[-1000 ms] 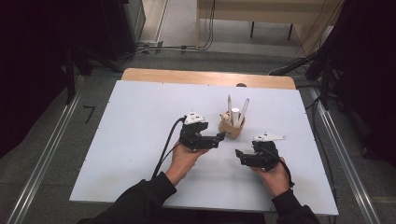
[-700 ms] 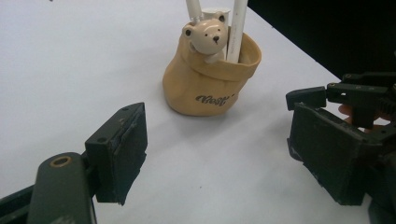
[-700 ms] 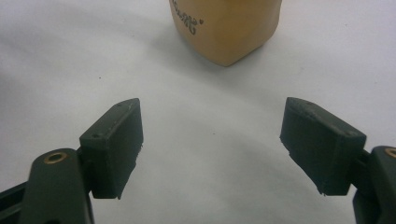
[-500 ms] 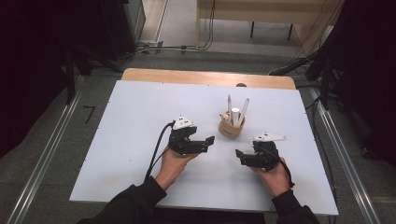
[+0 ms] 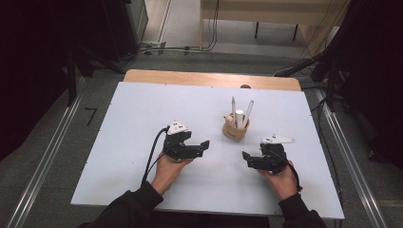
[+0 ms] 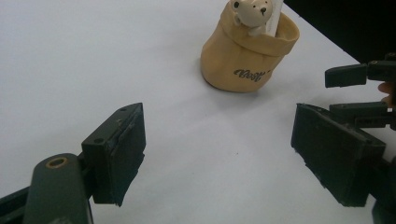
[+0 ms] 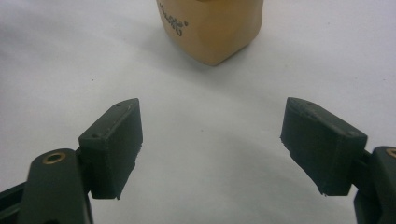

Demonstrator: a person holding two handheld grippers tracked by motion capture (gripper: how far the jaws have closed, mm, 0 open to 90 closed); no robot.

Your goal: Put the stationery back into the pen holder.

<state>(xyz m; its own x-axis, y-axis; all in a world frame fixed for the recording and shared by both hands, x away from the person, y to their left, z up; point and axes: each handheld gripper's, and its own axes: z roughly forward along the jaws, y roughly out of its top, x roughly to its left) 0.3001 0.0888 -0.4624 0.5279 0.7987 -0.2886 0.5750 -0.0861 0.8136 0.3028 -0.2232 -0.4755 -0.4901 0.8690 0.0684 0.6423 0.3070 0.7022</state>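
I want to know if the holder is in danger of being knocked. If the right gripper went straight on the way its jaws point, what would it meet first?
Most likely the tan pen holder: it stands ahead of the open right gripper, slightly left of centre, with bare white table between. Depth is hard to judge.

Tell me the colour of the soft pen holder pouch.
Tan soft pen holder pouch, dark script on front; clearest in the left gripper view.

In the right gripper view the top edge cuts off the tan pen holder (image 7: 212, 28) above its printed script. In the left gripper view the top edge crops the bear figure (image 6: 251, 14) at the head, along with the white pens (image 6: 275, 14) behind it. In the high view the holder's lettering is too small to read.
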